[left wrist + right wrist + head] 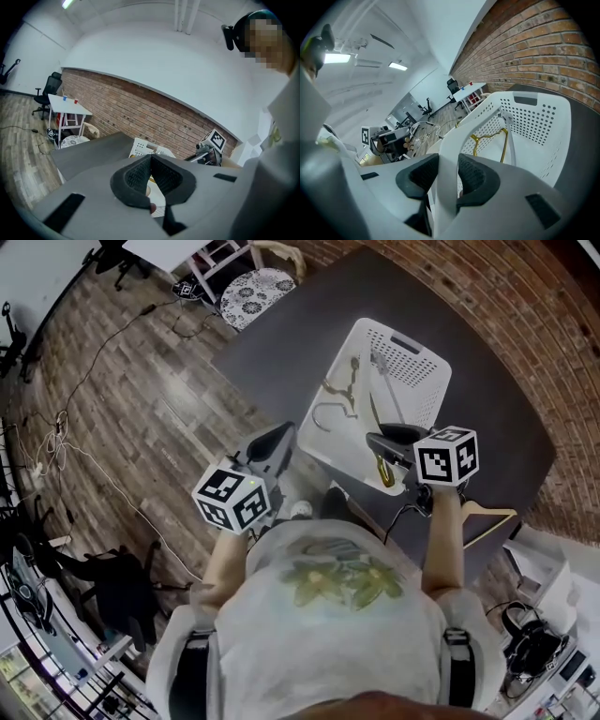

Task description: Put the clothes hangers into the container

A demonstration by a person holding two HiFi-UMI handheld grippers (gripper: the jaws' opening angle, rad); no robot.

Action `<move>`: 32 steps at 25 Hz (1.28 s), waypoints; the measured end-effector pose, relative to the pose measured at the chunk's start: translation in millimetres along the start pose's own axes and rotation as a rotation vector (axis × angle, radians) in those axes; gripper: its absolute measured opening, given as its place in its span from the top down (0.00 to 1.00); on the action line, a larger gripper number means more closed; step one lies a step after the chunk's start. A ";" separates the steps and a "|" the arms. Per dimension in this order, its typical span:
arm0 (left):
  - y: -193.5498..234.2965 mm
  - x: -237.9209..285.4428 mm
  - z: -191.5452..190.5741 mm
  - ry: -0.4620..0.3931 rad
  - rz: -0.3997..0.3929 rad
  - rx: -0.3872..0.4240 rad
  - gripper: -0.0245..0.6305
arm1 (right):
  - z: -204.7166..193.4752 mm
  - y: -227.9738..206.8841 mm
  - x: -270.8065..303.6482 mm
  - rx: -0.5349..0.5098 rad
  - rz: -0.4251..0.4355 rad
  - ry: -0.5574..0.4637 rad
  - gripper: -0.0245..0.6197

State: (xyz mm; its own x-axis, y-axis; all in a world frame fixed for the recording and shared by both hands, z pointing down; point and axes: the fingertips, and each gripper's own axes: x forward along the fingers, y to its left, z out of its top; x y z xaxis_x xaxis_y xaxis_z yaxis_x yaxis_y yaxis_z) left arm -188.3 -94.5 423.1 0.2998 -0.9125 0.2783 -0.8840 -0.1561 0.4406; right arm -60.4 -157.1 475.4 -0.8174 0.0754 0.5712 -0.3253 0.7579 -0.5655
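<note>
Thin gold wire hangers (489, 136) lie on the floor of the white perforated plastic basket (417, 371), their hooks pointing different ways, with a slim white hanger (509, 140) leaning beside them. They look light, stiff and slick. The wire is narrow enough to twist in a pinch, and the hooks are likely to snag each other if one hanger is dragged.

One pale wooden hanger (487, 514) is outside the basket, lying past its near right corner. It is probably the next piece to go in. It should be rigid and a little heavier than the wire ones. I would grip it on the shoulder close to the neck, where it balances and the flat wood gives the pads something to bite.

The right gripper (447, 173) is at the basket's near rim, its jaws clenched on the white rim band that runs up between the pads. It is holding the basket, not a hanger. It would have to let go before reaching for the wooden hanger, or else steady the basket while the other gripper fetches it.

The left gripper (151, 173) hangs off to the basket's near left, away from it, with its jaw tips together and nothing between them.

The basket stands on a dark grey tabletop (281, 343).
</note>
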 end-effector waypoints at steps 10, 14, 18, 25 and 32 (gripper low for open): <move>12.1 10.7 7.8 -0.002 0.026 -0.010 0.92 | 9.5 -13.9 16.8 0.024 0.026 0.046 0.73; 13.1 14.5 11.0 -0.004 0.033 -0.011 0.92 | 10.6 -22.3 22.9 0.048 0.018 0.067 0.73; 14.3 17.3 13.3 -0.004 0.041 -0.013 0.92 | 9.5 -24.8 27.7 0.067 0.039 0.082 0.73; 17.9 18.9 13.9 -0.002 0.048 -0.016 0.92 | 16.4 -32.8 40.8 0.107 0.040 0.083 0.72; 20.9 19.0 12.5 0.007 0.052 -0.018 0.92 | 20.0 -40.1 49.1 0.175 0.058 0.053 0.72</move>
State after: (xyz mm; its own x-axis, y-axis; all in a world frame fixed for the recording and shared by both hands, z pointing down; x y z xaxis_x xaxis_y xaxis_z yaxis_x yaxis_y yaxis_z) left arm -205.6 -119.9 426.9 0.2558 -0.9166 0.3073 -0.8921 -0.1014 0.4403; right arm -97.0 -196.7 514.2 -0.8126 0.1531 0.5623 -0.3596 0.6276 -0.6906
